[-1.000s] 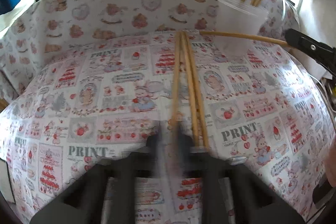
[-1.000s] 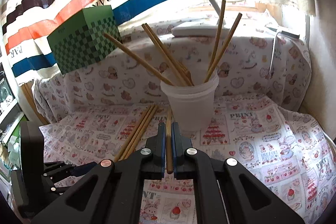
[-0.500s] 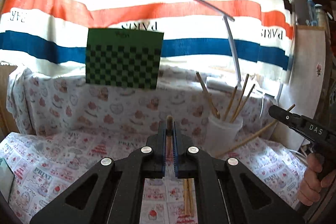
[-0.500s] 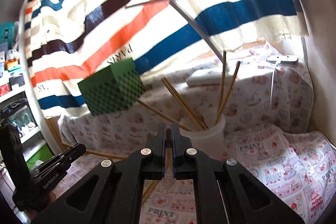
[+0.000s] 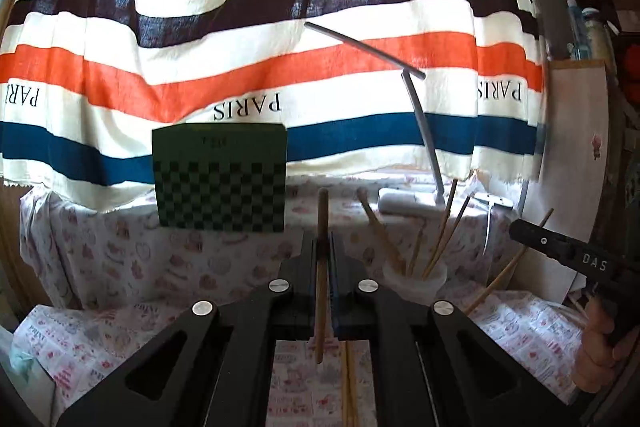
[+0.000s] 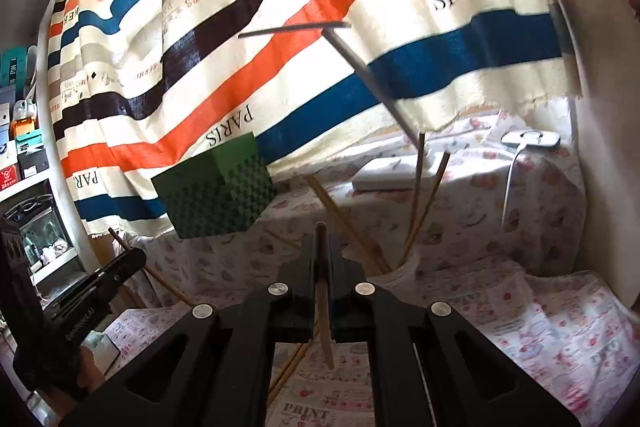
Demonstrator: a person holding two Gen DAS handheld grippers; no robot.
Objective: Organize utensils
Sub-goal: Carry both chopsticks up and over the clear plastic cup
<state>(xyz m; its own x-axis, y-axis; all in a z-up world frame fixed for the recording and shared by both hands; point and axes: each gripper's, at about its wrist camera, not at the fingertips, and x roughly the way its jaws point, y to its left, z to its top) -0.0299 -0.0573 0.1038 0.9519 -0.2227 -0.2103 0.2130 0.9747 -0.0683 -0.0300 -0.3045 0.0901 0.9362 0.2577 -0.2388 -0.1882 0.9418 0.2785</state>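
My left gripper (image 5: 322,241) is shut on a wooden chopstick (image 5: 321,279) that stands nearly upright between its pads, above the printed cloth. Two more chopsticks (image 5: 347,383) lie loose on the cloth below it. A white cup (image 5: 418,279) holding several chopsticks stands ahead to the right. My right gripper (image 6: 322,241) is shut on its own chopstick (image 6: 325,311), just in front of the cup (image 6: 400,273). Each wrist view shows the other gripper from the side: the right gripper (image 5: 520,231) with its chopstick slanting down, and the left gripper (image 6: 134,259).
A green checkered box (image 5: 220,179) sits on the raised ledge behind the cloth. A grey desk lamp (image 5: 422,131) leans over the cup. A striped curtain (image 5: 240,75) fills the background. Shelves (image 6: 28,155) stand at the far left, a wall (image 6: 600,187) on the right.
Both grippers have risen and tilted upward, so the curtain now fills the views. The left one has lifted a chopstick off the cloth, leaving the others lying there.
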